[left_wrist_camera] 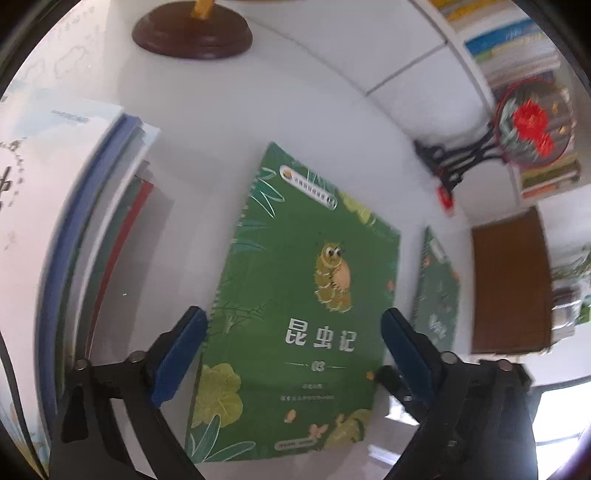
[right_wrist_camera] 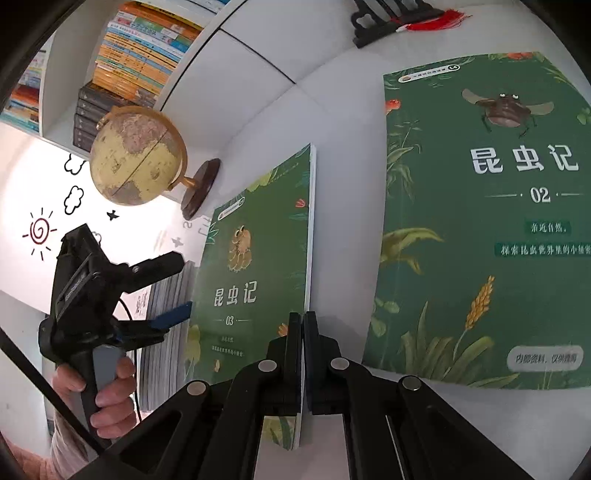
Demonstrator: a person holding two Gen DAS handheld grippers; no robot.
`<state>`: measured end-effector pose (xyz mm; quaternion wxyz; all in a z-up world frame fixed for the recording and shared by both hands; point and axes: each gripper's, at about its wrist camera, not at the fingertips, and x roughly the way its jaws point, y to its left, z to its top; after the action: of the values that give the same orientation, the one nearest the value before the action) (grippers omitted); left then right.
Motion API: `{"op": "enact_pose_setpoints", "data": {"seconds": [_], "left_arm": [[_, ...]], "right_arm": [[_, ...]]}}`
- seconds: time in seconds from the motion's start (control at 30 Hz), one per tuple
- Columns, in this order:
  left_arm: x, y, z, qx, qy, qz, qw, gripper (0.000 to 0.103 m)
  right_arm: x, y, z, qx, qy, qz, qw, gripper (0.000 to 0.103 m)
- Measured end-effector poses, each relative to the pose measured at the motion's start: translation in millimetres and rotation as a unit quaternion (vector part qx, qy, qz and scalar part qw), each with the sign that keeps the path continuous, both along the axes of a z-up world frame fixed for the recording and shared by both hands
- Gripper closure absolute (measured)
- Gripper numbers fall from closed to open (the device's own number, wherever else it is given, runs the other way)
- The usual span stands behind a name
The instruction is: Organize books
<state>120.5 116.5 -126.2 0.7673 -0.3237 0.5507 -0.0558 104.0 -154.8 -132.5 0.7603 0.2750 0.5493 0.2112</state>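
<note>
1. Left claw [left_wrist_camera: 293, 354] gapes wide around the green book numbered 03 [left_wrist_camera: 295, 295], pads clear of its edges; a stack of books [left_wrist_camera: 92, 229] lies at nine o'clock, a globe's base [left_wrist_camera: 192, 33] at eleven
2. Right claw [right_wrist_camera: 303, 332] is pinched together on that book's right edge; the book numbered 02 [right_wrist_camera: 480, 221] lies flat at two o'clock, the globe [right_wrist_camera: 136, 158] at ten

Green leaf-patterned book 03 [left_wrist_camera: 295, 314], matching green book 02 [right_wrist_camera: 487, 221], and a yellowish-tan globe [right_wrist_camera: 136, 158].
</note>
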Motion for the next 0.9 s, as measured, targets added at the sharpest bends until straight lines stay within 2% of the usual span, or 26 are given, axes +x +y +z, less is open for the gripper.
{"op": "enact_pose_setpoints", "data": {"seconds": [0.03,0.1,0.2,0.23,0.27,0.33,0.37,0.43,0.53,0.63,0.67,0.77,0.9], "left_arm": [[-3,3,6,-0.007,-0.008,0.003,0.9999,0.023],[-10,9,14,-0.007,-0.011,0.002,0.9999,0.041],[0,7,18,-0.027,-0.013,-0.008,0.9995,0.054],[1,9,16,-0.045,-0.007,-0.012,0.9989,0.057],[2,9,10,-0.079,0.004,-0.018,0.9967,0.061],[4,0,0,-0.106,0.023,-0.02,0.9939,0.071],[3,-6,-1,-0.087,0.026,-0.023,0.9956,0.08],[1,-12,3,-0.05,0.025,-0.028,0.9981,0.088],[2,-19,12,-0.006,0.03,-0.053,0.9981,0.092],[1,-28,19,0.068,0.017,-0.079,0.9944,0.094],[1,-29,21,0.077,0.016,-0.08,0.9937,0.094],[-3,-18,26,0.066,0.012,-0.069,0.9954,0.094],[-13,-9,40,0.076,0.0,-0.077,0.9942,0.094]], "right_arm": [[1,-1,0,0.0,0.0,0.0,1.0,0.102],[2,-5,0,-0.001,-0.003,-0.002,1.0,0.102],[0,-9,-4,0.007,-0.002,-0.009,1.0,0.102],[0,-11,-4,0.009,-0.001,-0.011,1.0,0.102],[-1,-13,-4,0.012,-0.002,-0.013,1.0,0.102],[-2,-15,-5,0.017,-0.002,-0.016,1.0,0.102],[-3,-16,-6,0.021,-0.002,-0.017,1.0,0.102],[-3,-15,-6,0.023,-0.003,-0.017,1.0,0.102],[-1,-15,-6,0.024,-0.002,-0.016,1.0,0.102],[-2,-14,-6,0.03,0.0,-0.016,0.999,0.102],[-4,-13,-7,0.035,-0.001,-0.014,0.999,0.102],[-9,-6,-8,0.044,-0.014,-0.001,0.999,0.102],[-17,5,-1,0.08,-0.035,0.013,0.996,0.102]]}}
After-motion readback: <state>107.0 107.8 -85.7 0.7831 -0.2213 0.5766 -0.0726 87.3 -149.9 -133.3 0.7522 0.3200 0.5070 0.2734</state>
